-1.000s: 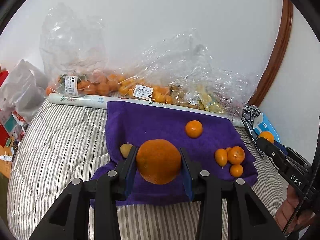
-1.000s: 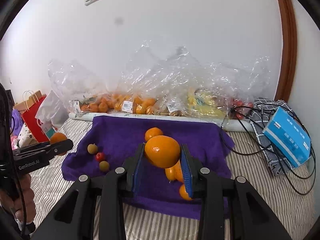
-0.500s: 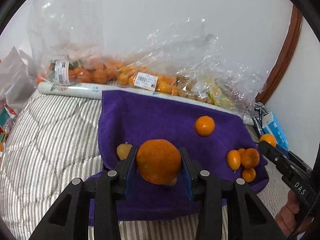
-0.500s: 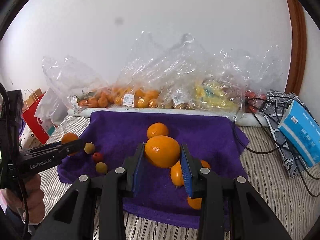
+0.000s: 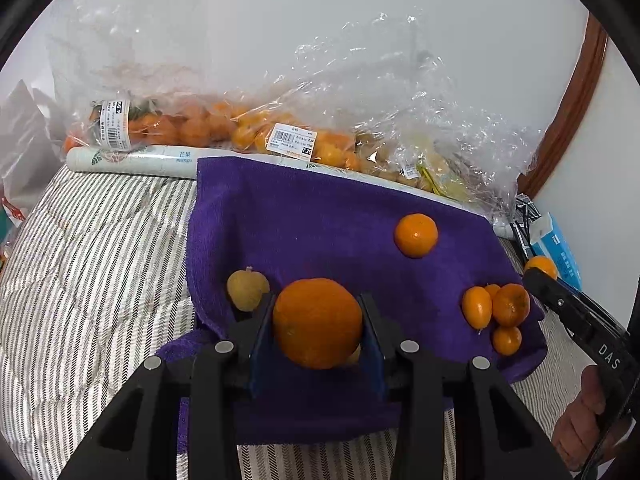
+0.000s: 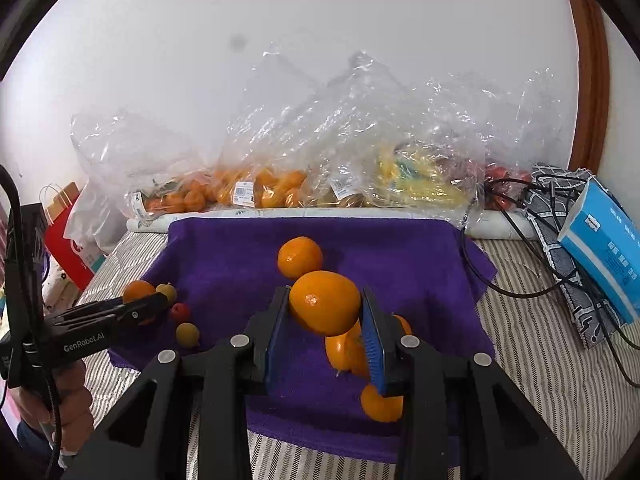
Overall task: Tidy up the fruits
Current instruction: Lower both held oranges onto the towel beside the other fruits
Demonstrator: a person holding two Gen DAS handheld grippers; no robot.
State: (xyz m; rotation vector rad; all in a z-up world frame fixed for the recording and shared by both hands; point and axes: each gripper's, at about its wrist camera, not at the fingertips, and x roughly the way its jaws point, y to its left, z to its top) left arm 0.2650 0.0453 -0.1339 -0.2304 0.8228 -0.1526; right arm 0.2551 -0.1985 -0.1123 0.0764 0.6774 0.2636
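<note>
1. Two grippers, each clamped on one orange. Left gripper (image 5: 318,322) pads squeeze a big orange (image 5: 318,323) above the near-left part of the purple towel (image 5: 320,220).
2. Right gripper (image 6: 325,330) holds a smooth orange (image 6: 324,303) between its blue pads, above the near-right part of the towel (image 6: 240,256).
3. Lone mandarin (image 5: 416,235) sits mid-towel toward the back edge; same one in right view (image 6: 300,257).
4. Cluster of small oranges (image 5: 500,312) at the towel's right edge, touching each other.
5. Yellow-green fruit (image 5: 247,290) at the towel's left edge, just beside the left gripper's finger. A small red fruit (image 6: 181,312) and another yellow one (image 6: 187,334) lie near it.
6. Towel lies on a striped bed cover (image 5: 100,260).
7. Plastic bags of fruit (image 6: 280,188) along the wall behind the towel's back edge.
8. Blue box (image 6: 604,248) and black cables (image 6: 520,292) off the right edge.
</note>
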